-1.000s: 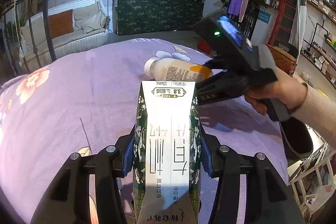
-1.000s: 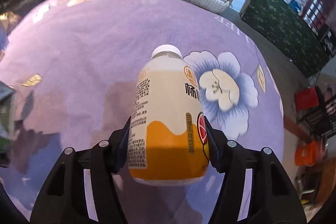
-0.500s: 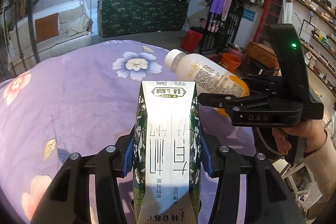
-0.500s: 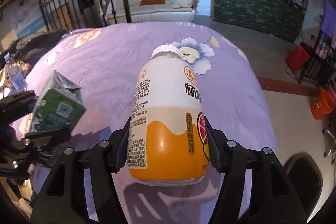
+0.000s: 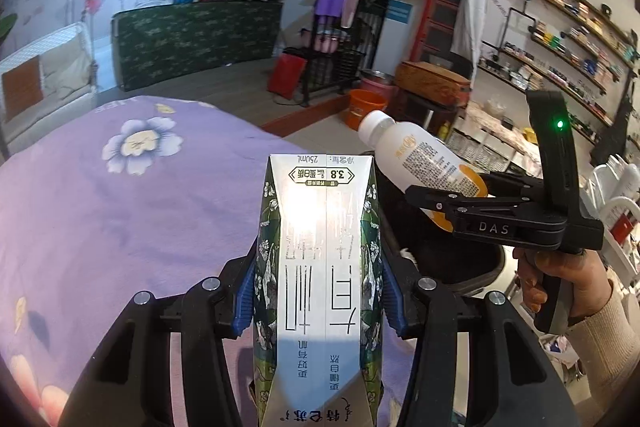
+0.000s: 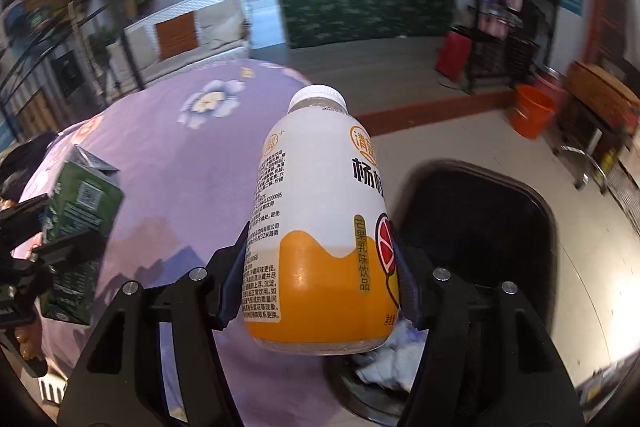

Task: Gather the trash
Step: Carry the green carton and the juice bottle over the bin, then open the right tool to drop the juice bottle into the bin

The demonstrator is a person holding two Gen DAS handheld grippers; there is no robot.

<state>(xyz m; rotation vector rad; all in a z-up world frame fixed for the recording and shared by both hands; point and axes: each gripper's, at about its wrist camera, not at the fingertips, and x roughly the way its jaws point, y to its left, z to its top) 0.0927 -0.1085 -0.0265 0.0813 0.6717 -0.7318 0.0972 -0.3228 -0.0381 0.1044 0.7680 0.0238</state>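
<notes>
A green and white milk carton (image 5: 320, 267) stands upright between the blue pads of my left gripper (image 5: 320, 291), which is shut on it over the right edge of the purple flowered cloth (image 5: 120, 207). My right gripper (image 6: 320, 291) is shut on a white and orange drink bottle (image 6: 320, 227) with its cap on. The bottle hangs over the near rim of a black trash bin (image 6: 536, 195), which holds crumpled white paper (image 6: 392, 359). In the left wrist view the bottle (image 5: 416, 155) and the right gripper (image 5: 440, 199) are above the bin (image 5: 460, 263). The carton (image 6: 76, 219) shows at far left in the right wrist view.
A hand (image 5: 560, 279) in a cream sleeve holds the right gripper. Beyond the bin stand an orange bucket (image 5: 366, 107), a red bag (image 5: 286, 77) and a black rack. A green covered counter (image 5: 192, 35) is at the back. White shelving (image 5: 624, 207) is at far right.
Both grippers swung right, off the middle of the purple cloth toward the black bin. The right gripper rolled and carried the bottle over the bin. Both grips are unchanged.
</notes>
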